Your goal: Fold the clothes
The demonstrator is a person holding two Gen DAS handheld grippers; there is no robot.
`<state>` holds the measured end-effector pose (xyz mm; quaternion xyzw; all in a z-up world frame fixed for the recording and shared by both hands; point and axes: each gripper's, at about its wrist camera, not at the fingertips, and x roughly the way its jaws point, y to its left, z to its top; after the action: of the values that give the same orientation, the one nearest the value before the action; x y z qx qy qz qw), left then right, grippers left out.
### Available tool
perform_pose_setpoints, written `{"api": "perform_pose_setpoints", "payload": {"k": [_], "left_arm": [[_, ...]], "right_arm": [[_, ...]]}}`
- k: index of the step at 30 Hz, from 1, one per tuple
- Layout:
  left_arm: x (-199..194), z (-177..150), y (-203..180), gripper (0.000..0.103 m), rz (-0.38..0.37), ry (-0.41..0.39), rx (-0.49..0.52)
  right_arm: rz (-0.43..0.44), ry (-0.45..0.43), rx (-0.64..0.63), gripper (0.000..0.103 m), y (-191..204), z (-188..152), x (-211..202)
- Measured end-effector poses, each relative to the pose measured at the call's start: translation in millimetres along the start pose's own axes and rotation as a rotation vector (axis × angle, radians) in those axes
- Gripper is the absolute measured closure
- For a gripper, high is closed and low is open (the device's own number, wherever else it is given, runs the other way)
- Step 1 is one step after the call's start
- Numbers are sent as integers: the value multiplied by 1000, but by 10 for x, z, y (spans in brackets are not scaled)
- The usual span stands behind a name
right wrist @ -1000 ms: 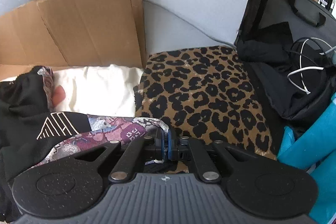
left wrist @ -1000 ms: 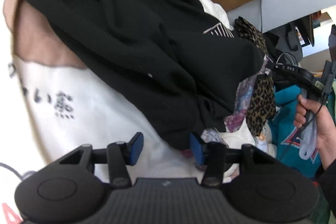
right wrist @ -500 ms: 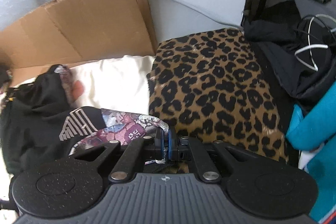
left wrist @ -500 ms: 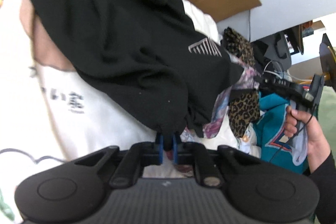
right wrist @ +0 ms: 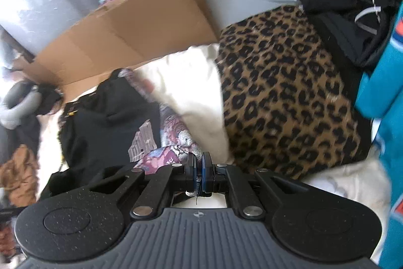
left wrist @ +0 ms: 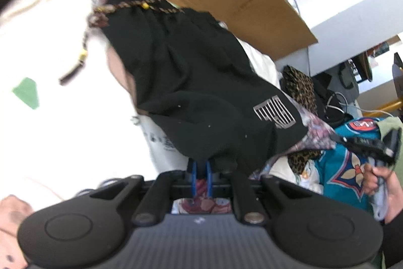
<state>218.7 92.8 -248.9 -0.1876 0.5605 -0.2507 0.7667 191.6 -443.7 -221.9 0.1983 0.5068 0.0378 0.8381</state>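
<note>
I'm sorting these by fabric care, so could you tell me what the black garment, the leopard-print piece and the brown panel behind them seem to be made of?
Black garment: matte soft knit, probably cotton jersey; it drapes in loose folds. Leopard-print piece: looks like plush or fleece with a slightly fuzzy surface, though blur leaves this open. Brown panel: plain corrugated cardboard, creased and dull.

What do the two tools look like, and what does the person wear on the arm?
Each tool, left tool and right tool, has a ribbed grey body, two round black lobes, black linkage arms with silver rivets, and blue pads. The person's right hand shows a dark sleeve.
</note>
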Motion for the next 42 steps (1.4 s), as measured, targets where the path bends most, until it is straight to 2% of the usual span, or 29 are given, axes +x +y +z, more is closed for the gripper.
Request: {"api": "perform_pose_setpoints", "payload": {"k": [7,11,16,21,27,29,32,33,35,42], "left_arm": [[-386,117,143,97,11,-75,-21],[-555,160,265,97,39,-125,-24],[-517,220,351,97,91,-143,-10],[-295,280,449,97,145,-140,-19],[-13,235,452,95,100,-87,-34],[35,191,397,93,49,-60,-21],[64,127,354,83,9,-47,-12],[53,110,368,77,25,-54,-15],[30,79,405,73,57,-67,-23],[-31,68,724,73,135,-95,-96]], "right_arm": [[117,47,55,102,145,-200,-294],[125,57,67,102,154,-249,-368],[62,62,69,102,43,-302,-149],[-24,50,0,102,10,-335,261],[-181,28,-27,102,-222,-320,704],[-228,11,-50,102,-257,-314,745],[-283,-11,-91,102,-278,-313,756],[-290,-11,-91,102,-295,-309,758],[-303,-12,-86,102,-322,-307,757],[-349,-38,-53,97,-327,-332,557]]}}
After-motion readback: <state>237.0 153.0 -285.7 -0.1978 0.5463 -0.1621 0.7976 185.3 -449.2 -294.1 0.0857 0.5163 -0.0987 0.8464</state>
